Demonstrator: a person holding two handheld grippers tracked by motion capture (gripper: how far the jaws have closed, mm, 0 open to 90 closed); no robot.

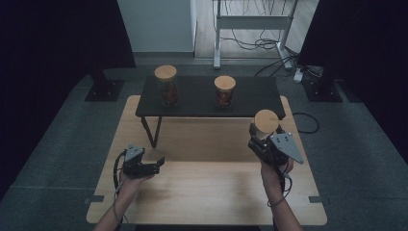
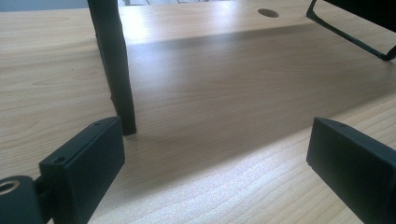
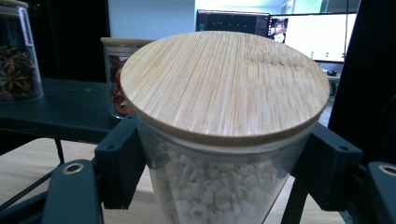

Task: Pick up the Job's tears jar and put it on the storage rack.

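Glass jar (image 3: 219, 186) with a round bamboo lid (image 3: 224, 84) sits clamped between the jaws of the right gripper (image 3: 224, 163), held above the right side of the pale wooden worktop (image 1: 207, 192), just in front of the right end of a low black shelf (image 1: 202, 103). The jar is clear and packed with small off-white, pebble-like grains. Its lid is light, straight-grained wood, slightly wider than the glass, with a faint pressed mark near the far edge that is too soft to read. No label or writing shows on the glass.

In the high view the same jar (image 1: 266, 122) appears as a tan disc at the tip of the right gripper (image 1: 262, 137).

Two more lidded jars stand on the black shelf, well apart: a taller jar of star anise (image 3: 14, 70) to the left, and a shorter jar of red dried pieces (image 3: 119, 79) near the middle.

The left gripper (image 1: 155, 164) rests low over the left side of the worktop, its jaws spread wide with nothing between them, close to a black shelf leg (image 2: 114, 70).

A lit monitor (image 3: 317, 37) glows in the background; its text is unreadable.
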